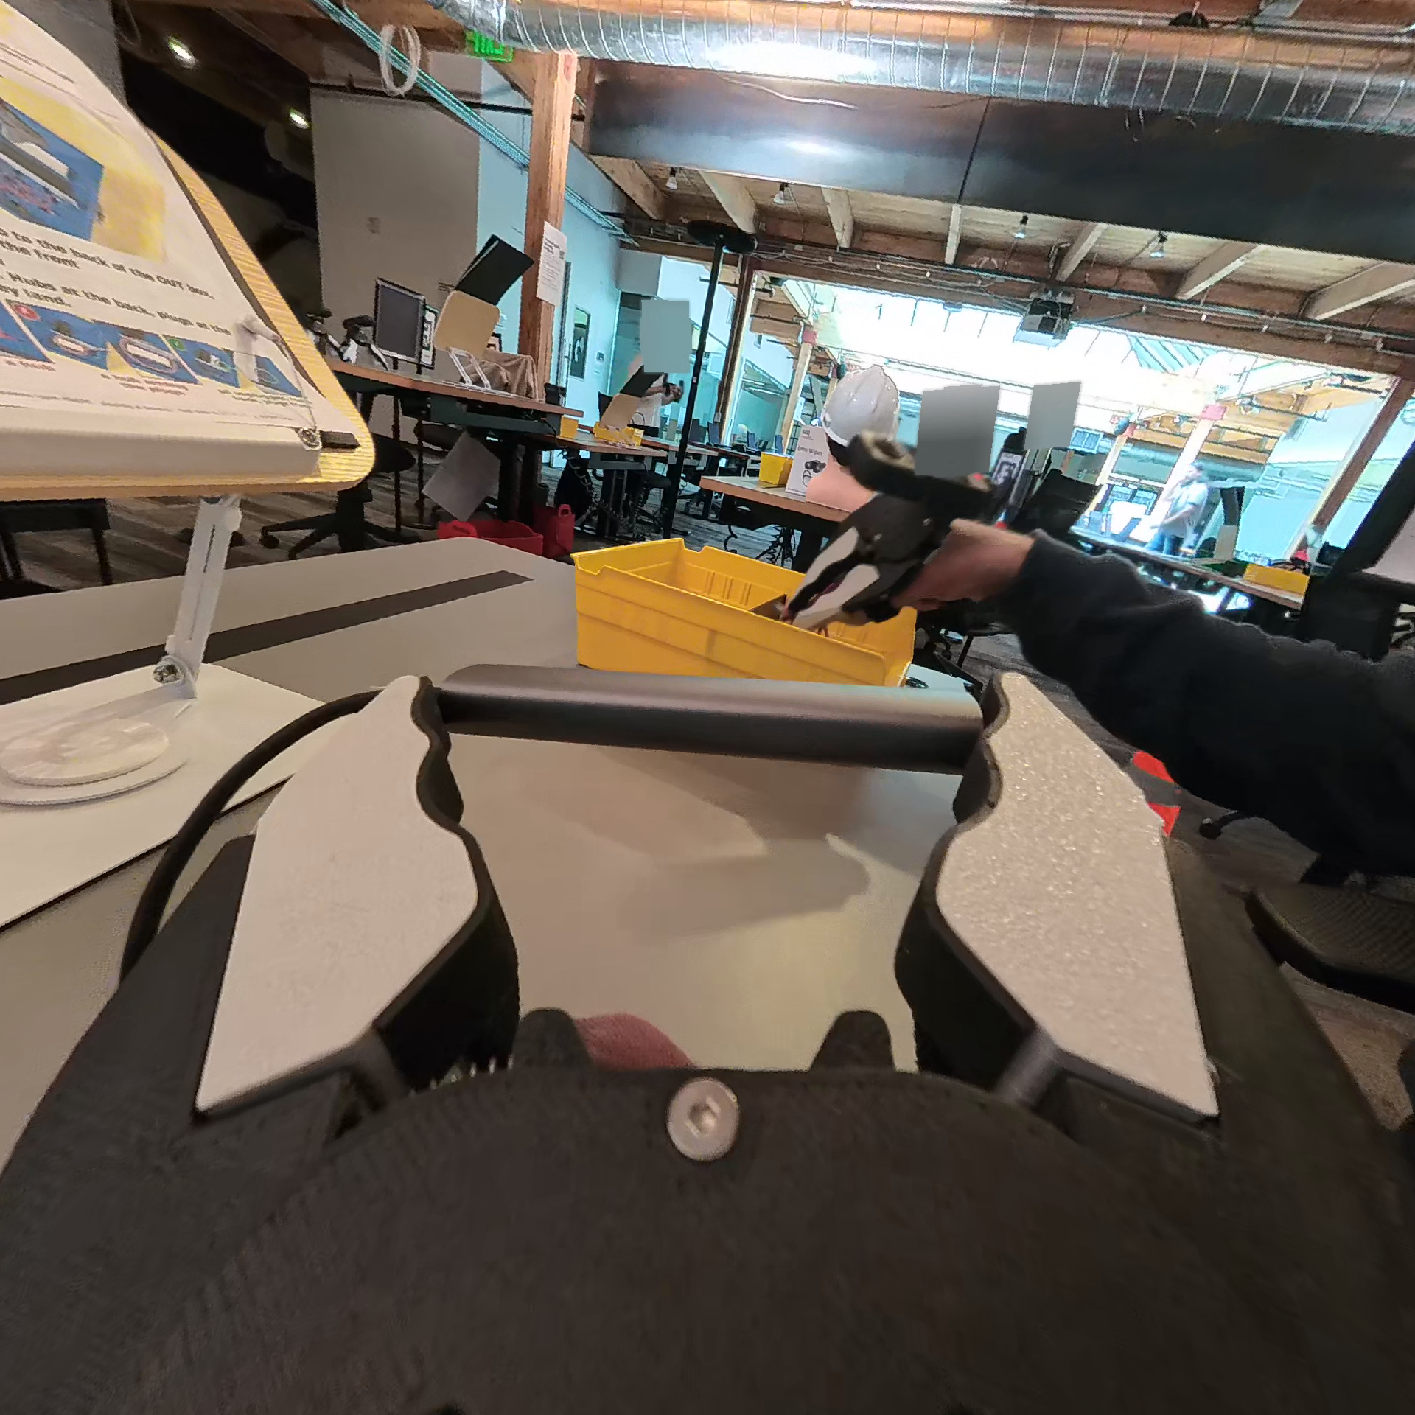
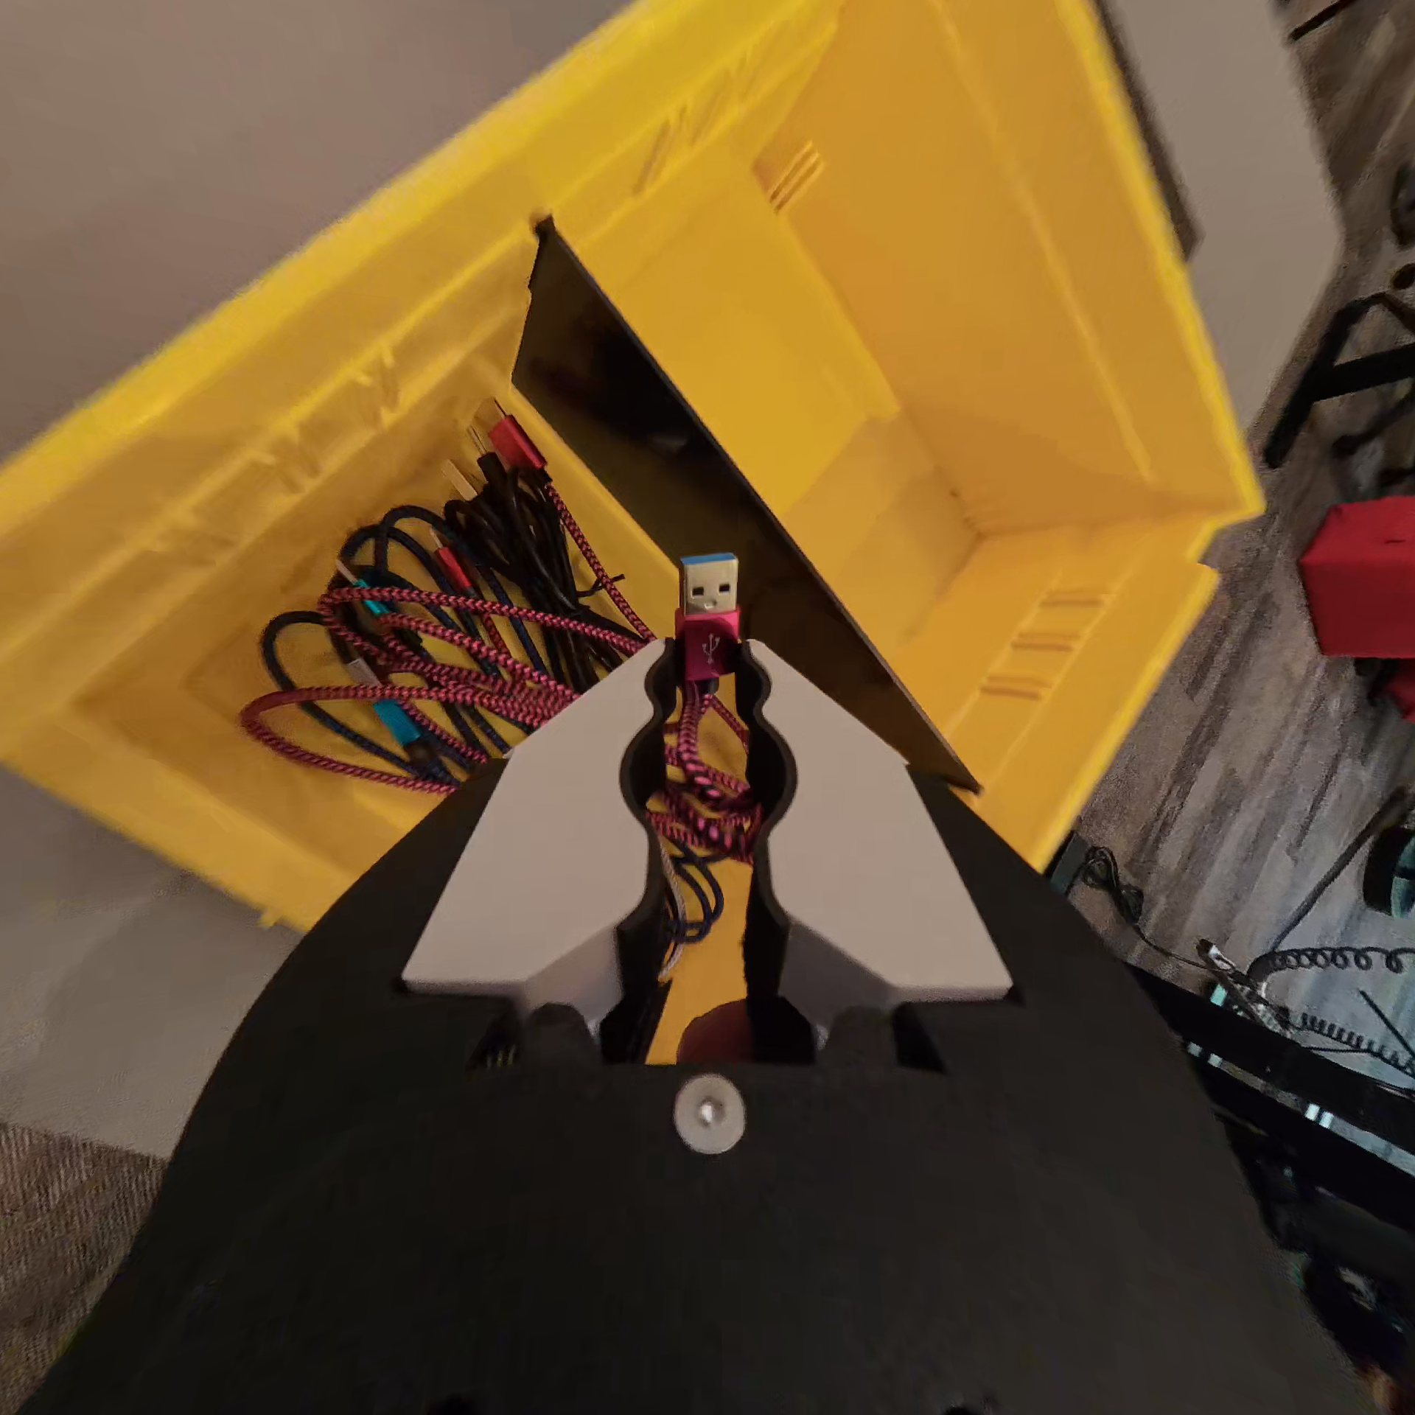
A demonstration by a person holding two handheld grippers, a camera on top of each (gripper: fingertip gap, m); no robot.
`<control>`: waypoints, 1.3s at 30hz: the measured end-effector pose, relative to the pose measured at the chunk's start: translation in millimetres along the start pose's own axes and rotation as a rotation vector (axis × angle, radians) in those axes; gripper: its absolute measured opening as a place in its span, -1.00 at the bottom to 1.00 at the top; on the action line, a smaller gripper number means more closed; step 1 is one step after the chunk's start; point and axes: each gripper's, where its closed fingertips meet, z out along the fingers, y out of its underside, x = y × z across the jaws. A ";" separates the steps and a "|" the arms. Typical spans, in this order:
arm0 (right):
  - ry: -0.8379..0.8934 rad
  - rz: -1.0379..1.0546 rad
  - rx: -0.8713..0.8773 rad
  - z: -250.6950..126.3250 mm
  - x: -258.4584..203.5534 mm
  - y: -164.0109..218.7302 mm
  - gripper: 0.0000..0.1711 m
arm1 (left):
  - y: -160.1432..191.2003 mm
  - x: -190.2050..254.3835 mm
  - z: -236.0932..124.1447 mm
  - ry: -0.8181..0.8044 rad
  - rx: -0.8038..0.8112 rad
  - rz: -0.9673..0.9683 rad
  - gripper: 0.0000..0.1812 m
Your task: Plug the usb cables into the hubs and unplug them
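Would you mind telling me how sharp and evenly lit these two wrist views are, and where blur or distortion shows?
Left wrist view: the windows at the far end are blown out, straight beams bow with wide-angle distortion, and the right gripper over the yellow bin is slightly soft. Right wrist view: the red USB plug in the fingers is sharp, while the bin's rim and the cable pile smear with motion blur.

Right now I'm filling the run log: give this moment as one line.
left gripper: shut on hub | right gripper: shut on pink USB plug over yellow bin | not plugged
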 end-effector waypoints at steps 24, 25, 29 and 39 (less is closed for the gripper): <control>-0.034 -0.482 0.488 -127.1 -84.5 -155.2 -0.42 | -7.5 26.1 17.1 0.105 -0.005 -0.044 0.39; -0.047 -0.586 0.558 -131.7 -116.0 -174.1 -0.42 | -8.6 31.0 20.1 0.122 -0.001 -0.055 0.39; -0.032 -0.913 0.810 -138.4 -225.1 -229.7 -0.44 | -13.5 51.5 29.4 0.210 0.022 -0.129 0.39; 0.162 -1.046 1.007 -147.5 -266.8 -277.0 -0.82 | -4.6 74.6 38.9 0.312 -0.017 -0.223 0.39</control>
